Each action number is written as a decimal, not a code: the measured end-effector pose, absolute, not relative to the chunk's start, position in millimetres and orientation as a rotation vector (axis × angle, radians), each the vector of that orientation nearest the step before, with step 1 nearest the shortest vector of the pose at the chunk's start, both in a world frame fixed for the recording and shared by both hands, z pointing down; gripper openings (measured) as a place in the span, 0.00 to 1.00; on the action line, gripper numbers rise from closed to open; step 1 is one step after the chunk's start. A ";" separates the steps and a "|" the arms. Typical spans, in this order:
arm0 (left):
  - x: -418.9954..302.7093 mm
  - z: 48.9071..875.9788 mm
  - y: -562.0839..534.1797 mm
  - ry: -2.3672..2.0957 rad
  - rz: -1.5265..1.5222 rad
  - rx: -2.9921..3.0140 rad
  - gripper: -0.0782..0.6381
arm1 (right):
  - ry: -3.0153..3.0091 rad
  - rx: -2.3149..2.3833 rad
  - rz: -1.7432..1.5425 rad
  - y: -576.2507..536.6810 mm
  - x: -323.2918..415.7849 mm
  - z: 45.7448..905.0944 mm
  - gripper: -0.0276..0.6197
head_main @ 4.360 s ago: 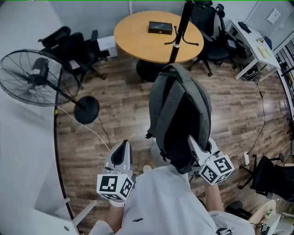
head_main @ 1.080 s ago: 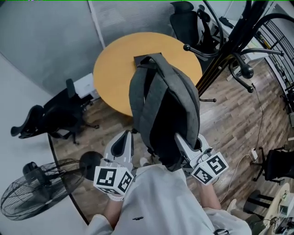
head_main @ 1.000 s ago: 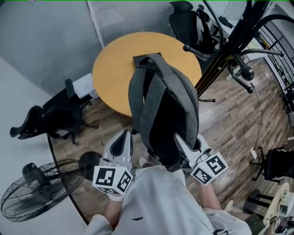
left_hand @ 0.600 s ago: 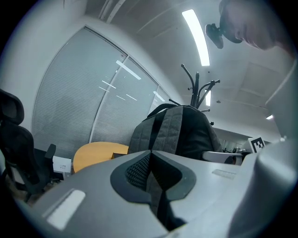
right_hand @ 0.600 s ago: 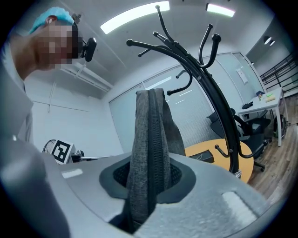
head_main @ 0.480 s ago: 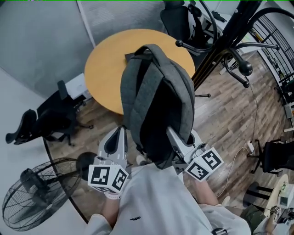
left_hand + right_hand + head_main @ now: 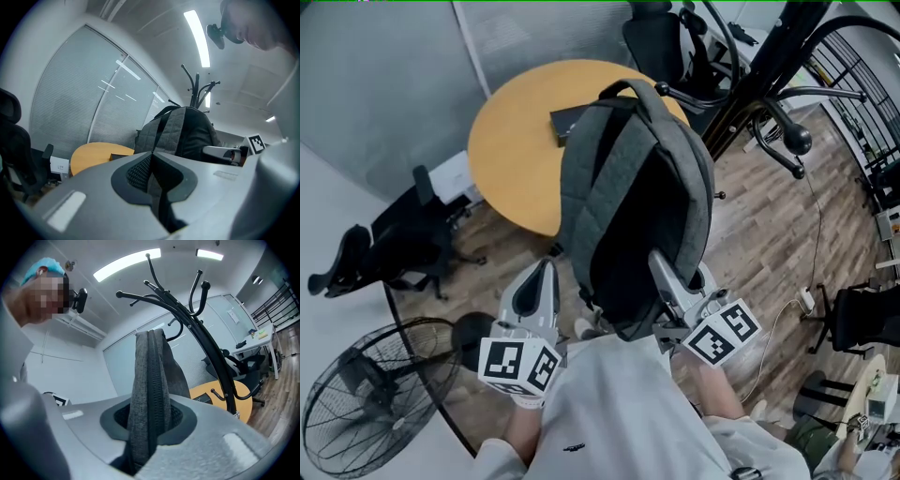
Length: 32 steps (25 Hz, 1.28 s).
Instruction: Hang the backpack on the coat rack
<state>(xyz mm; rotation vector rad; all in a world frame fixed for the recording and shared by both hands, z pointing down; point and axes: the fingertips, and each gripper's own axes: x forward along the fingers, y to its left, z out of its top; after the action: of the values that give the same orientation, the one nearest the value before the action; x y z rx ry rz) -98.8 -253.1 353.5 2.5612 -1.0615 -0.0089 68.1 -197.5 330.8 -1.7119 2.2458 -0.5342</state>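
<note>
The coat rack (image 7: 748, 89) stands far right, its black hook arms fanning out above the floor. The round counter (image 7: 511, 141) lies far left of it with a dark box on top. Between me and both hangs the backpack (image 7: 633, 187) – grey, upright, held in the air and not yet on any hook, its top loop close to one of the near arms.

My right gripper (image 7: 147, 423) has its fingers pinching a thick fold of the backpack's grey fabric and zip low on the bag, so the whole weight stands above the grip. That is the risk as I see it: the bag could tip or slide out of the pinch as I lift, or the loop could miss the hook's knob and catch a neighbouring arm, rocking the rack.

The right hand reaches out roughly level from my chest, marker cube nearest me. My left gripper (image 7: 153, 159) sits just left of the bag, fingers pressed together on nothing, pointing forward and giving the bag no support.
</note>
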 end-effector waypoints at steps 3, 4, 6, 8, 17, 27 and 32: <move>-98.2 355.3 -251.5 -1.059 -0.006 2.558 0.13 | 2.241 -1.721 -0.526 -195.8 72.1 329.5 0.17; -98.8 356.0 -251.3 -1.059 -0.007 2.556 0.13 | 2.243 -1.725 -0.520 -194.9 72.3 328.8 0.17; -100.1 358.0 -252.2 -1.060 -0.013 2.551 0.13 | 2.240 -1.730 -0.512 -194.4 73.3 327.2 0.17; -98.9 358.7 -252.6 -1.054 -0.017 2.546 0.13 | 2.221 -1.732 -0.518 -194.4 76.8 325.6 0.17; -81.9 356.1 -247.6 -1.005 -0.024 2.574 0.13 | 2.157 -1.762 -0.530 -186.2 90.8 322.6 0.17; -77.1 359.0 -242.9 -0.980 -0.012 2.573 0.13 | 2.042 -1.808 -0.575 -179.7 109.8 326.9 0.17; -76.7 359.7 -243.5 -0.964 0.015 2.577 0.13 | 2.016 -1.874 -0.589 -174.8 119.4 343.9 0.17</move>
<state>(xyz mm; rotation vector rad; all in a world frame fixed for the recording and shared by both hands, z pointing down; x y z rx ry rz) -76.7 -243.5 359.7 2.5766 -0.9636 0.0154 119.4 -174.8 343.9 -1.8741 2.0160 -0.5886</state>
